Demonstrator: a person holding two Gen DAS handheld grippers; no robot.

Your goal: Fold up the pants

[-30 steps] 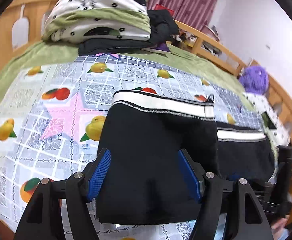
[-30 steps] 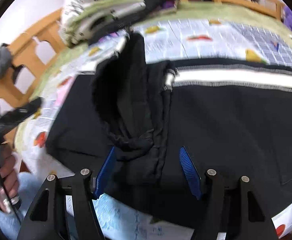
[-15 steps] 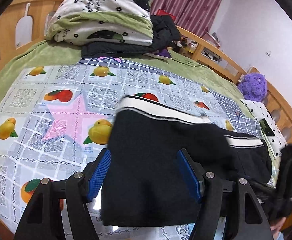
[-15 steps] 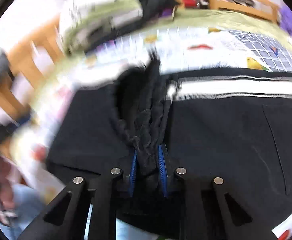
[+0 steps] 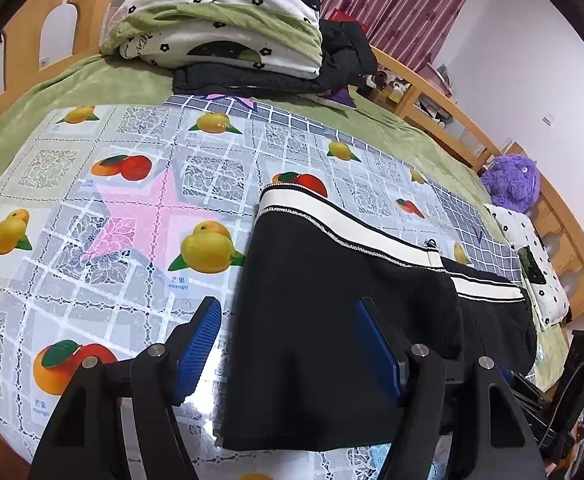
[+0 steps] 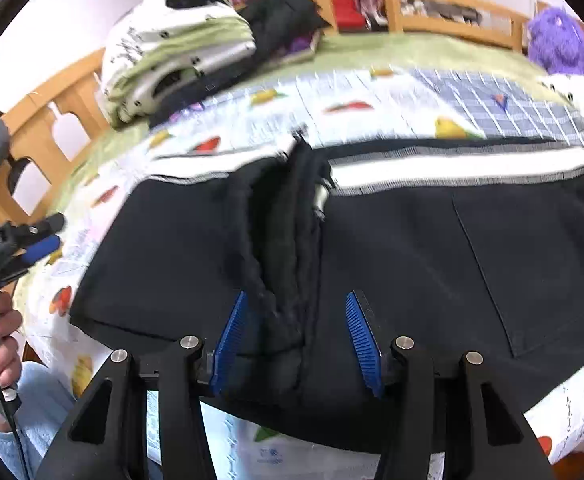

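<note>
One pair of black pants (image 5: 331,300) lies on one fruit-print plastic cloth (image 5: 132,208), which covers one green blanket (image 5: 92,84) on one wooden bed (image 6: 72,96). Two white waistband stripes (image 5: 331,220) show on the pants. One folded quilt (image 5: 220,12) sits on a heap of dark clothes (image 5: 343,56) whose number cannot be told. There is one purple plush toy (image 5: 511,182), one spotted pillow (image 5: 539,264) and one maroon curtain (image 5: 391,4). Two tongs are present, left (image 5: 288,348) and right (image 6: 297,340), each with two blue pads (image 6: 232,336).
</note>
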